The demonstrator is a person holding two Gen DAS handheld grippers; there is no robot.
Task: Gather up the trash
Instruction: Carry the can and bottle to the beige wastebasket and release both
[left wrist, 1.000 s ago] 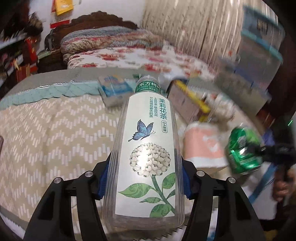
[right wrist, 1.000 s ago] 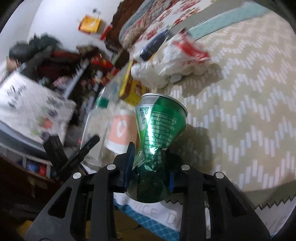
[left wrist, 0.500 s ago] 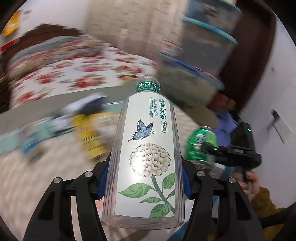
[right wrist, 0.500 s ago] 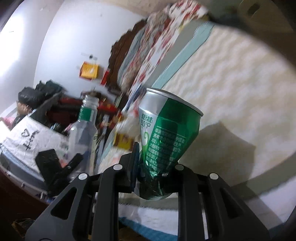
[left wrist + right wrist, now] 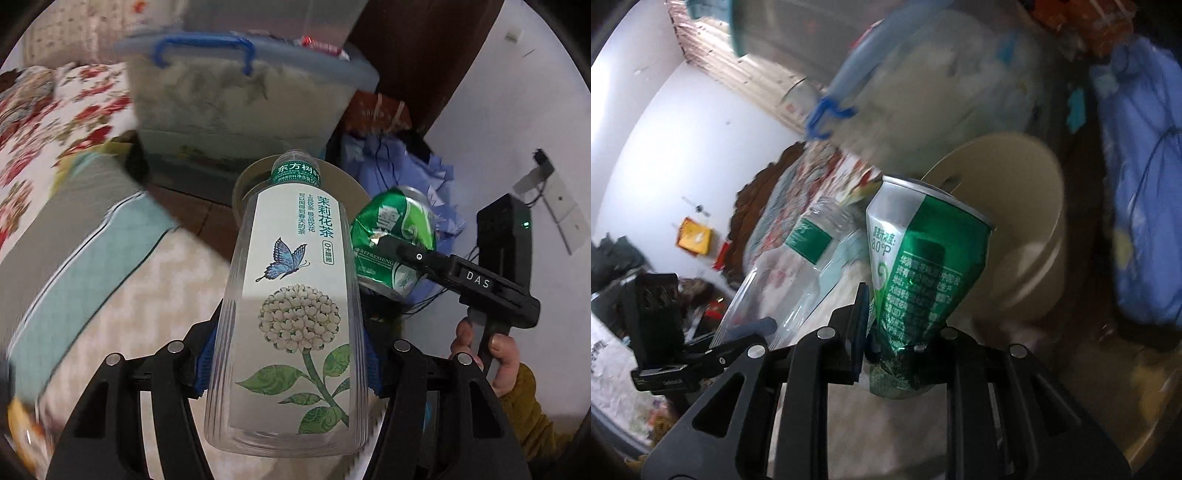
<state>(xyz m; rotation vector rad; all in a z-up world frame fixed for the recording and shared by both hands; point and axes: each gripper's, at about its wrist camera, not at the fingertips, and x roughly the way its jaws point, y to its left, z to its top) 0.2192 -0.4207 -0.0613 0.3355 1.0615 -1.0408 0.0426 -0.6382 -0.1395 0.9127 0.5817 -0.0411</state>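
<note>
Nearest, the left gripper (image 5: 288,363) was clamped on a clear tea bottle (image 5: 291,314), blue pads pressed against both sides of its lower body, neck pointing away and down. The right gripper (image 5: 899,345), held by a hand (image 5: 491,354) in a mustard sleeve, pinched a green can (image 5: 923,273) at its crushed bottom end, jaws squeezed in tight on the dented metal. Both pieces of trash were off the bed and in the air, side by side.

Just past them stood a beige bin (image 5: 1045,206) on the floor, its open mouth showing right behind the can and, in the left view, its rim peeking out behind the bottle neck. It looked empty from what showed of its inside.

Farther off: the bed edge (image 5: 110,266), a lidded storage box (image 5: 236,96) with a blue handle, a blue bag (image 5: 1137,206).

Judged progress: pick-up of these two was done, carry nearly done, drop into the bin not yet done. Whether more trash remained on the bed couldn't be told here.
</note>
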